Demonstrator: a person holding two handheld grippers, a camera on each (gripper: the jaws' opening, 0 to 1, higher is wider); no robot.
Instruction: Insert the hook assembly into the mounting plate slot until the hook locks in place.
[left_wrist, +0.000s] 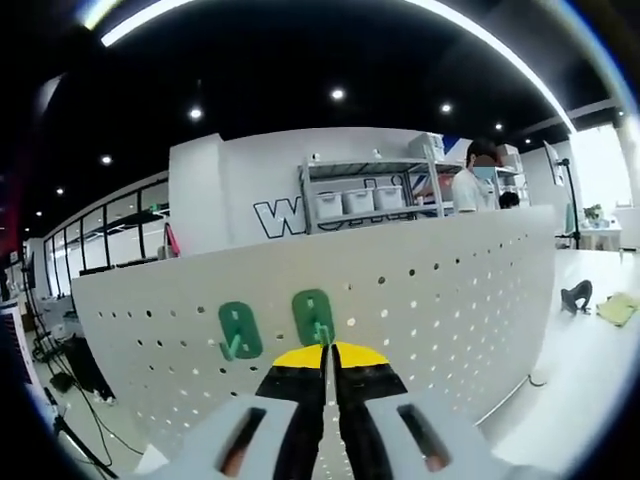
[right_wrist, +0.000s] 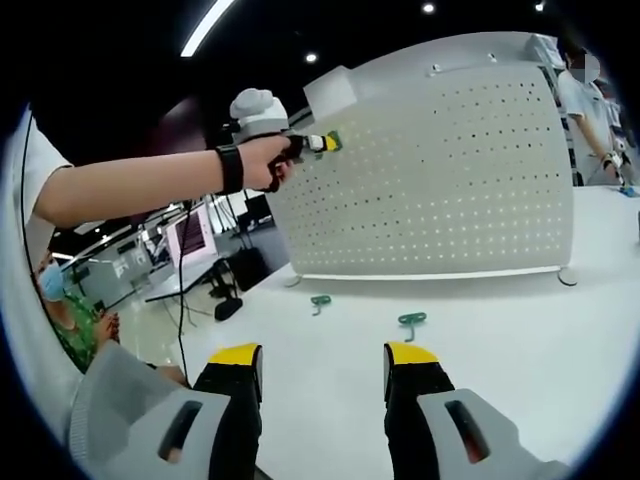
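The left gripper (left_wrist: 328, 352) has its jaws pinched on a green hook (left_wrist: 314, 318) against the pegboard (left_wrist: 450, 290); it looks light, rigid plastic, best held by its base; the right gripper (right_wrist: 325, 360) gapes empty above two spare hooks (right_wrist: 411, 321) on the table (right_wrist: 520, 340).

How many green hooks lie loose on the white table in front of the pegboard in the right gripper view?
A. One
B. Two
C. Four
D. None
B. Two green hooks lie apart on the white table before the pegboard: one green hook nearer the board's left corner, another green hook closer to the right gripper, whose jaws stand open.
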